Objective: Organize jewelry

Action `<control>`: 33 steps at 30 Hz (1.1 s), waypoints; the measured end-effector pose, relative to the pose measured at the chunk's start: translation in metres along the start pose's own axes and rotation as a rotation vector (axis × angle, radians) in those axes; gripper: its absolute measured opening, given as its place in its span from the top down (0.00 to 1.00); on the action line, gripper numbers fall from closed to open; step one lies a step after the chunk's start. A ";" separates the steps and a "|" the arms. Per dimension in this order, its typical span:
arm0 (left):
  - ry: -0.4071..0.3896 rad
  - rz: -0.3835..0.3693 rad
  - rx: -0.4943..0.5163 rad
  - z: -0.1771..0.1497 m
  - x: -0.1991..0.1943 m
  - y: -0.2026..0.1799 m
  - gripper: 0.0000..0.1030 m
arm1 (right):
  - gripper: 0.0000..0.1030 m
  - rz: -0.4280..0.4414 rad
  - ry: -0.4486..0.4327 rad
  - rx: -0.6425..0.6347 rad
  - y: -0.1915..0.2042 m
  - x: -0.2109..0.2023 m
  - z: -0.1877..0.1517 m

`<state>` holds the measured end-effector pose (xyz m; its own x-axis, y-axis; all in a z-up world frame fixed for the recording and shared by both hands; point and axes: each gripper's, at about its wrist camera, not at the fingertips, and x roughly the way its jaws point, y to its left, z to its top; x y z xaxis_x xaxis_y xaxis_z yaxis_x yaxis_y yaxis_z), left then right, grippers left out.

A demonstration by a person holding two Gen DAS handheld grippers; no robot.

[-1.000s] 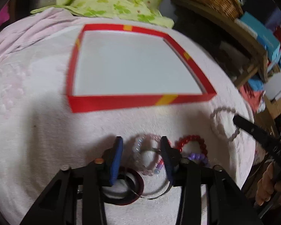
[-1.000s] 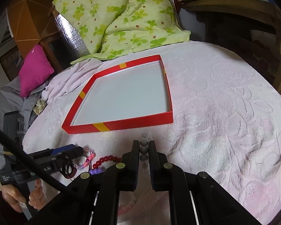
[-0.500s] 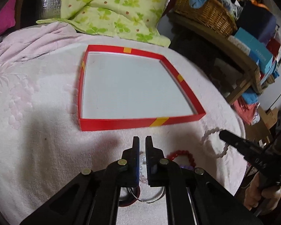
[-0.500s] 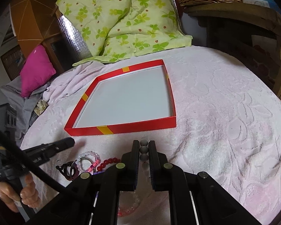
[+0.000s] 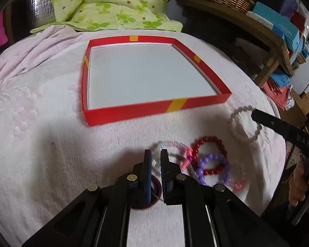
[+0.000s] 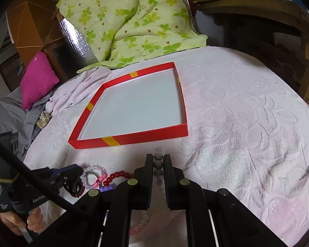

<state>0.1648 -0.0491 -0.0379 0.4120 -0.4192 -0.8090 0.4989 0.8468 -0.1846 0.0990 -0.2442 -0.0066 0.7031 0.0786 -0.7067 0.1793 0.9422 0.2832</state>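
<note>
On the bed, over a pale pink textured blanket (image 6: 247,123), the task is only beginning: the shallow red tray (image 5: 134,113) with yellow tape marks and a smooth white floor is lying empty, and every piece is waiting outside it. The left gripper (image 5: 156,160) has just been closing, and its fingers are now pinching a clear-and-pink bead bracelet (image 5: 171,146) at the edge of the heap. Beside it are lying a glossy red bead bracelet (image 5: 210,140), a purple one (image 5: 212,164) and a dark hoop (image 6: 76,187). The right gripper (image 6: 158,162) is clamping a strand of round, matte whitish beads (image 6: 158,164) just short of the tray's near wall.
</note>
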 end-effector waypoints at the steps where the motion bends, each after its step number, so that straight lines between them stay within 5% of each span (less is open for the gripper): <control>1: 0.007 -0.012 0.003 -0.004 -0.002 -0.002 0.93 | 0.90 0.001 0.001 0.002 0.000 0.000 0.000; 5: 0.029 -0.040 0.031 -0.013 -0.006 -0.012 0.86 | 0.90 0.006 0.003 -0.005 0.001 0.001 0.000; 7: 0.039 -0.055 0.027 -0.016 -0.006 -0.014 0.74 | 0.90 0.008 0.007 -0.010 0.003 0.002 0.000; 18: 0.081 -0.088 -0.088 -0.007 0.018 0.001 0.72 | 0.90 0.011 0.019 -0.023 0.009 0.007 -0.003; 24: 0.054 -0.117 -0.134 0.000 0.029 0.006 0.74 | 0.90 0.006 0.020 -0.017 0.007 0.007 -0.003; 28: 0.036 -0.070 -0.094 0.002 0.029 -0.001 0.91 | 0.90 0.004 0.018 -0.016 0.006 0.006 -0.003; 33: -0.011 -0.066 -0.089 0.005 0.016 -0.001 0.93 | 0.90 0.008 0.007 -0.009 0.004 0.003 -0.002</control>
<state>0.1752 -0.0581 -0.0478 0.3892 -0.4783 -0.7872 0.4555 0.8427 -0.2869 0.1003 -0.2394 -0.0090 0.6995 0.0881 -0.7092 0.1676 0.9445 0.2826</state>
